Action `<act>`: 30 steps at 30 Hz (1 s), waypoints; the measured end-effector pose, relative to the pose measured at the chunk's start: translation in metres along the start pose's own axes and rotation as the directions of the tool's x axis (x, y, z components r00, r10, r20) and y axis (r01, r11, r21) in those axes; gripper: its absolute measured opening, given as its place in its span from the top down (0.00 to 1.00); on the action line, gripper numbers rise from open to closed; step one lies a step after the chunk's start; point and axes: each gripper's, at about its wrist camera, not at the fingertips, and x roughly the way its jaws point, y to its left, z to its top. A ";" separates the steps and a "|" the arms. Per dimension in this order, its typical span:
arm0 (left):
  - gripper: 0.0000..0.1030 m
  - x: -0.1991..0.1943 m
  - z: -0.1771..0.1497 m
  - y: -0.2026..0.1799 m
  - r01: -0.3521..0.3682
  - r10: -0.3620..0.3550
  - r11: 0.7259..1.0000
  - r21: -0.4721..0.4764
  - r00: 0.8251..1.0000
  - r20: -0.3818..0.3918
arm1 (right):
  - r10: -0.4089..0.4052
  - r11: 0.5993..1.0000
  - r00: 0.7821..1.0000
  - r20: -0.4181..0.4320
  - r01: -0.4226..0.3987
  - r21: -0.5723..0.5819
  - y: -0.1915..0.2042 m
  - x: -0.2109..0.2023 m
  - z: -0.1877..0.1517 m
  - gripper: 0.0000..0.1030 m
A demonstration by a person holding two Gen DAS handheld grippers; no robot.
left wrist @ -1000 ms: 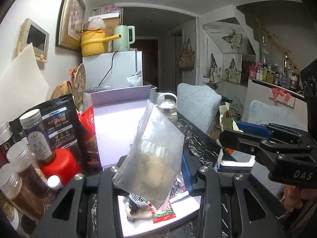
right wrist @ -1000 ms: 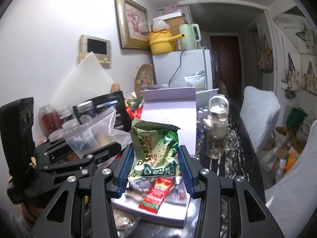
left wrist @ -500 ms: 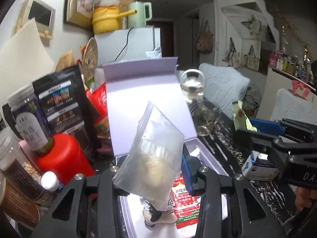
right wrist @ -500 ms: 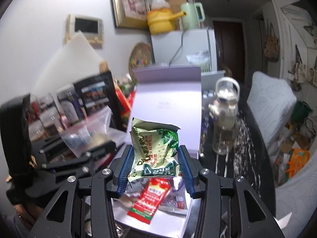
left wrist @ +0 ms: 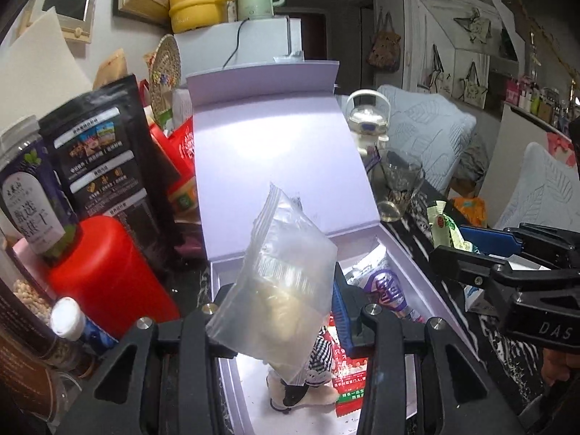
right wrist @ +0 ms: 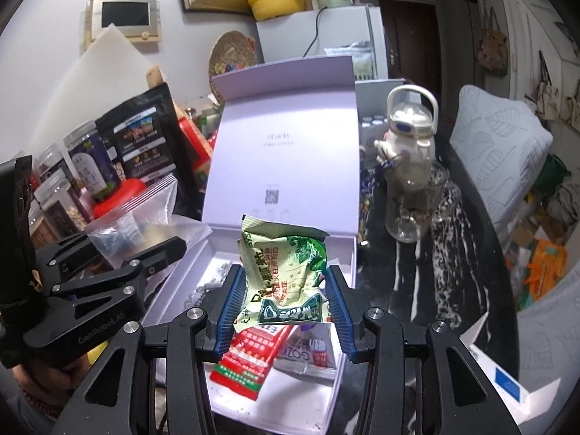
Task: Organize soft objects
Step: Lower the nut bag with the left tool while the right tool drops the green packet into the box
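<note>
My left gripper [left wrist: 282,322] is shut on a clear zip bag [left wrist: 286,282] with pale contents, held above the open lilac box [left wrist: 409,264]. My right gripper [right wrist: 284,304] is shut on a green snack packet [right wrist: 286,272], also over the box [right wrist: 340,253]. In the box lie a red packet [right wrist: 250,359], a white-purple packet [right wrist: 315,348] and a small checked soft toy [left wrist: 319,366]. The left gripper and its bag [right wrist: 145,224] show at the left of the right wrist view; the right gripper [left wrist: 482,257] shows at the right of the left wrist view.
The box's raised lid [right wrist: 286,152] stands behind. Jars and a black pouch [left wrist: 101,156], a red canister [left wrist: 108,275] crowd the left. A glass cup [left wrist: 398,188] and a white kettle bottle [right wrist: 409,137] stand to the right on the dark marbled table [right wrist: 453,261].
Both grippers have moved forward and down toward the open box, each still holding its item; the box now fills more of both views.
</note>
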 end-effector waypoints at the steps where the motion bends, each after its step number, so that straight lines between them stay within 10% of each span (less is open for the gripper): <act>1: 0.63 0.004 -0.001 -0.001 -0.003 0.003 1.000 0.002 1.000 -0.010 | -0.005 1.000 1.000 -0.012 0.005 0.000 0.000 0.005 -0.001 0.56; 30: 0.63 0.087 -0.036 0.001 0.047 -0.051 0.999 -0.021 0.956 -0.289 | -0.031 0.999 0.969 -0.247 0.032 0.000 -0.007 0.087 -0.036 0.56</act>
